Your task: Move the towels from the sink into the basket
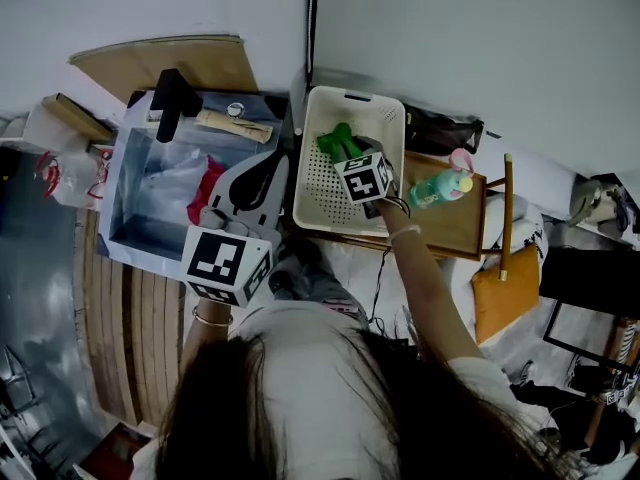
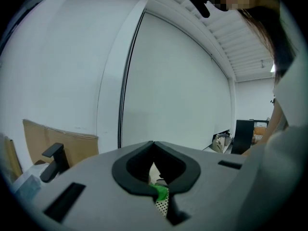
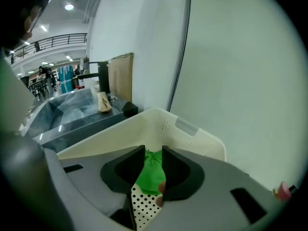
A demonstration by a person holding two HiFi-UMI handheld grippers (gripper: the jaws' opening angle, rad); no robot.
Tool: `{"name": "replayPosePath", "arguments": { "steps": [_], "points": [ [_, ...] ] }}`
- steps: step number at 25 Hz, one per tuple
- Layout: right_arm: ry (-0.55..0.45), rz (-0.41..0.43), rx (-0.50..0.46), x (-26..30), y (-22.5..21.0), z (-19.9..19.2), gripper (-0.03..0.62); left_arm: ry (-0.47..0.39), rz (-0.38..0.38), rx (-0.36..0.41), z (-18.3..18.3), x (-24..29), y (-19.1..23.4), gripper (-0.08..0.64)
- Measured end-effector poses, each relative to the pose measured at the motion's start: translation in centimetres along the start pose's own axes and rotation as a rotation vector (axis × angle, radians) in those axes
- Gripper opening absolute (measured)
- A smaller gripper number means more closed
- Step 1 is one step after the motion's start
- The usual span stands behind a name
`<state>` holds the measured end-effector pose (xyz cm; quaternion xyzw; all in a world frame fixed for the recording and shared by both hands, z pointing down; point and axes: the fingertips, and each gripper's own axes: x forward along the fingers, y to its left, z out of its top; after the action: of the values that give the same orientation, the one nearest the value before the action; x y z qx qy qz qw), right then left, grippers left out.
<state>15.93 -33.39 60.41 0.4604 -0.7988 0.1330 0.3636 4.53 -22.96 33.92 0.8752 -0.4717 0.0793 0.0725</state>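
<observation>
A green towel (image 1: 338,143) lies in the white perforated basket (image 1: 300,168) beside the sink. My right gripper (image 1: 352,154) hangs just over it, jaws apart and open; in the right gripper view the green towel (image 3: 151,172) shows in the gap of the right gripper (image 3: 154,153), loose. A red towel (image 1: 207,190) sits in the blue-grey sink (image 1: 125,198) next to clear plastic. My left gripper (image 1: 273,166) is raised over the sink's right edge, shut and empty, aimed at the wall; the left gripper (image 2: 154,146) has its tips together, and the green towel (image 2: 160,192) peeks below them.
A black faucet (image 1: 172,98) stands at the sink's back edge, with a brown board (image 1: 170,63) behind it. A green spray bottle (image 1: 440,186) rests on the wooden stand (image 1: 455,223) right of the basket. An orange cushion (image 1: 505,288) lies further right.
</observation>
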Motion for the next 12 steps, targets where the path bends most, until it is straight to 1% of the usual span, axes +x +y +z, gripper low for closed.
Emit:
{"name": "replayPosePath", "arguments": {
  "steps": [3,8,12],
  "points": [
    [-0.039,-0.018,0.027,-1.6,0.4,0.6,0.104,-0.009,0.006,-0.008,0.0,-0.5,0.2,0.006],
    [-0.118,-0.056,0.070,-4.4,1.0,2.1,0.085,-0.026,0.006,-0.023,0.2,-1.2,0.5,0.006],
    [-0.170,-0.088,0.079,-6.5,1.4,3.4,0.071,-0.038,0.001,-0.021,0.6,-1.6,0.5,0.007]
  ]
}}
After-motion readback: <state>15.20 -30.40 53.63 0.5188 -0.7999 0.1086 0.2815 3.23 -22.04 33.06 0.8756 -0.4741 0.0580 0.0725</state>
